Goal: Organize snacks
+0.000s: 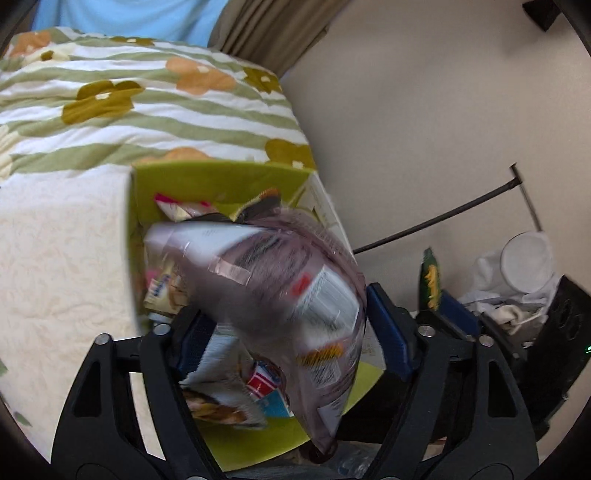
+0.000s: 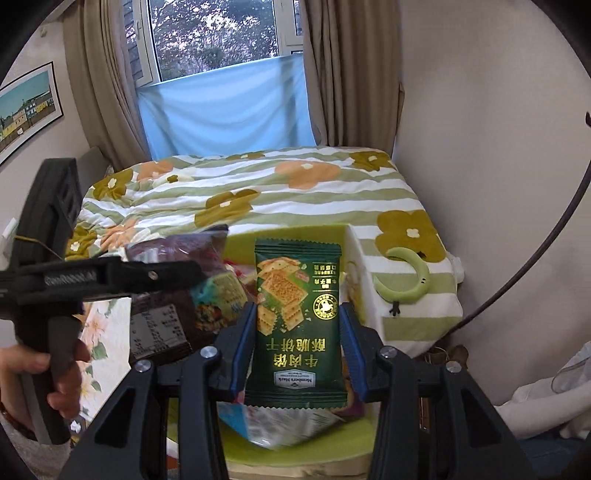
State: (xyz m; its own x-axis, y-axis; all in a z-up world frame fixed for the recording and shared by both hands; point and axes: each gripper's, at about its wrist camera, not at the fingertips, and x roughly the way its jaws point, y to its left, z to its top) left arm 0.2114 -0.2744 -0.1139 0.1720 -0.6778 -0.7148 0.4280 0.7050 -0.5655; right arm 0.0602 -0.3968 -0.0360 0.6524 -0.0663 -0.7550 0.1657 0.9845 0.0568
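Snack box (image 1: 221, 181) sits mid-frame in left wrist view, bed (image 1: 147, 110) behind it at upper left. Packets (image 1: 177, 210) lie inside the box.

Both wrist cameras are looking steeply down along their own fingers from close above the green box (image 1: 221, 181) of snacks beside the bed (image 2: 258, 192), the left one facing its near corner and the wall, the right one facing the window (image 2: 214, 33), and both are sharing the box and the flowered quilt (image 1: 147, 110).
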